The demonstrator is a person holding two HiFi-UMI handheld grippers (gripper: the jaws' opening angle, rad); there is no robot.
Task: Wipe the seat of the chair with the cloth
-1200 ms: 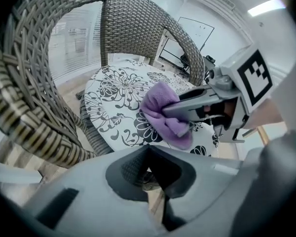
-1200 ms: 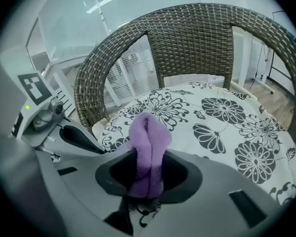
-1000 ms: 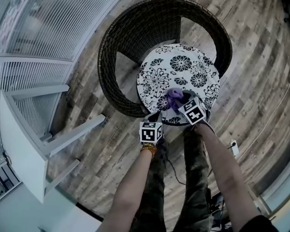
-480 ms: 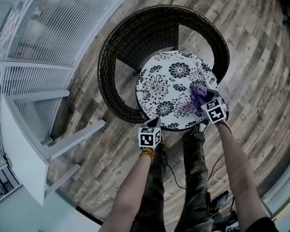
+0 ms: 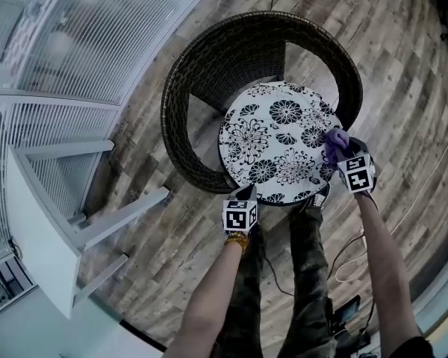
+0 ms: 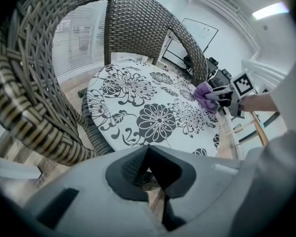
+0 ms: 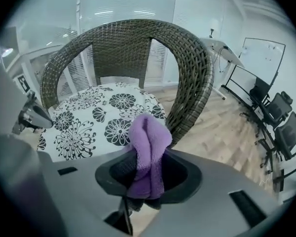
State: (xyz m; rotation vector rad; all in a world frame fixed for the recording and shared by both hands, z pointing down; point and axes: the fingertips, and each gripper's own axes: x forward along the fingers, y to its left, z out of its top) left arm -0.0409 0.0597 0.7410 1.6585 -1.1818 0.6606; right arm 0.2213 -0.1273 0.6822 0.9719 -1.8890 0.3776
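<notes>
Left gripper (image 5: 243,195), closed on nothing, hung by the near edge of the seat (image 5: 280,140), while farther on the right gripper (image 5: 339,149) pinched the purple cloth (image 5: 335,137) at its right edge, nearly all the seat lying leftward, before the far backrest (image 5: 231,51).

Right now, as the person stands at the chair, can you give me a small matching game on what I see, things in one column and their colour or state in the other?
Things:
1. cloth
2. left tool
3. right tool
4. seat cushion

Colour or state:
a. closed, holding nothing, by the seat's front edge
b. purple, bunched up
c. white with black flowers
d. closed on the cloth, at the seat's right edge

Pairs: 1-b, 2-a, 3-d, 4-c.
</notes>
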